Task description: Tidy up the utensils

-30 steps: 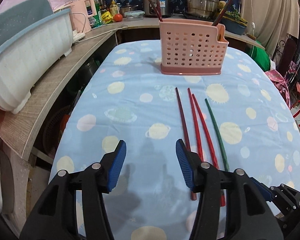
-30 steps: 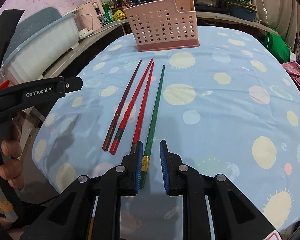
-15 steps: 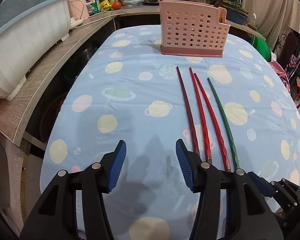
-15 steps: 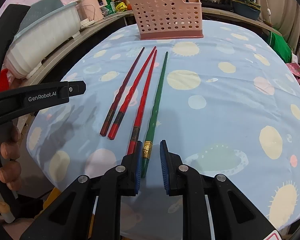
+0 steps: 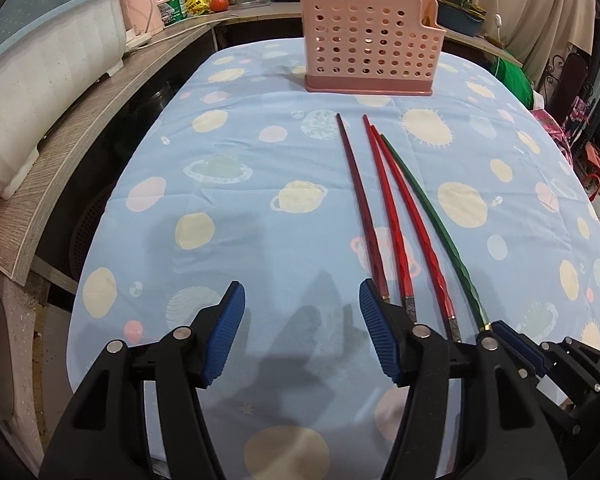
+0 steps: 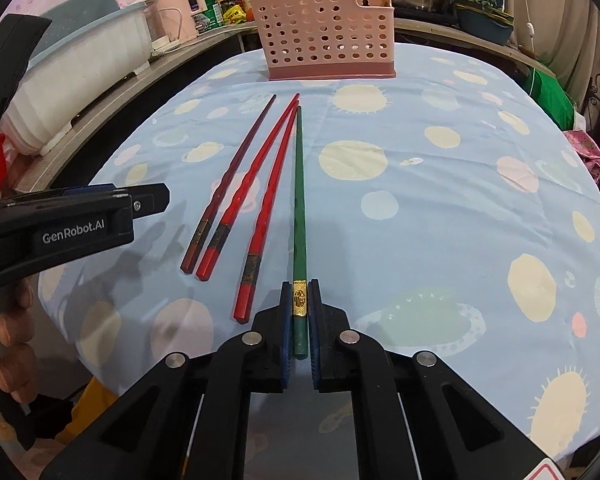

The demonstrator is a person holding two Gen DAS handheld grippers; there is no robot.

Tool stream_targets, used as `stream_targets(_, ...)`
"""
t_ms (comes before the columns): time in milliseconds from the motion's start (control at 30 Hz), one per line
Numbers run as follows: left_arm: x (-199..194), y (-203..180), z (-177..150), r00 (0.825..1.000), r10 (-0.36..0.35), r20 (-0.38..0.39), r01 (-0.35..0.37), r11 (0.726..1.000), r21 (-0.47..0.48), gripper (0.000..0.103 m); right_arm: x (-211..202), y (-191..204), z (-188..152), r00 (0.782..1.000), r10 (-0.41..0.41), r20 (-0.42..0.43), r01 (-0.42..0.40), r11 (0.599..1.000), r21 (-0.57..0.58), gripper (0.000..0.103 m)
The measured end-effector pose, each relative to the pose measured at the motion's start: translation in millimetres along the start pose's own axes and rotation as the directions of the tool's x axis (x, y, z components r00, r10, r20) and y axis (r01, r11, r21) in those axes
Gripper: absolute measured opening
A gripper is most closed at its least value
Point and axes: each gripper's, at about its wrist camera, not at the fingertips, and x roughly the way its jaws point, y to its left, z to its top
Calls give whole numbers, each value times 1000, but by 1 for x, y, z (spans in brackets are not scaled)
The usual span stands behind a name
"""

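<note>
Right tongs [image 6: 300, 308] just closed, clamped on green chopstick [image 6: 299, 200] at gold band, near table's [image 6: 440, 208] near edge. Left tongs [image 5: 300, 320] just widened, open, nothing between pads, above cloth left of dark chopstick [image 5: 360, 208]. Two red chopsticks [image 5: 396, 216] lie between dark and green. Pink basket [image 5: 370, 46] upright at far edge.

We look steeply down along each gripper's fingers, close above the tablecloth [image 5: 228, 208]. Both views face the pink utensil basket [image 5: 370, 38] at the far end; they share it and the four chopsticks [image 6: 256, 184], seen from neighbouring angles.
</note>
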Motion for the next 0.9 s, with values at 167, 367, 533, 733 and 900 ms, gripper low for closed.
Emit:
stream_targets(167, 3, -8, -4, 1000, -16, -14, 16, 1000, 14, 57, -1, -12, 1, 1000, -4, 8, 4, 999, 51, 7)
stream_targets(367, 9, -15, -6, 998, -58, -39, 59, 998, 15, 57, 0, -15, 2, 1000, 7, 8, -8, 998, 59, 7)
stream_targets(533, 18, -19, -8, 994, -75, -74, 76, 997, 7, 57, -1, -15, 1, 1000, 10, 9, -11, 998, 60, 7)
stream_targets(733, 25, -20, -12, 993, -68, -91, 69, 998, 7, 57, -1, -15, 1, 1000, 11, 10, -11, 998, 59, 7)
stream_targets(900, 25, -20, -12, 995, -55, -85, 57, 998, 17, 56, -1, -15, 1, 1000, 11, 10, -11, 998, 59, 7)
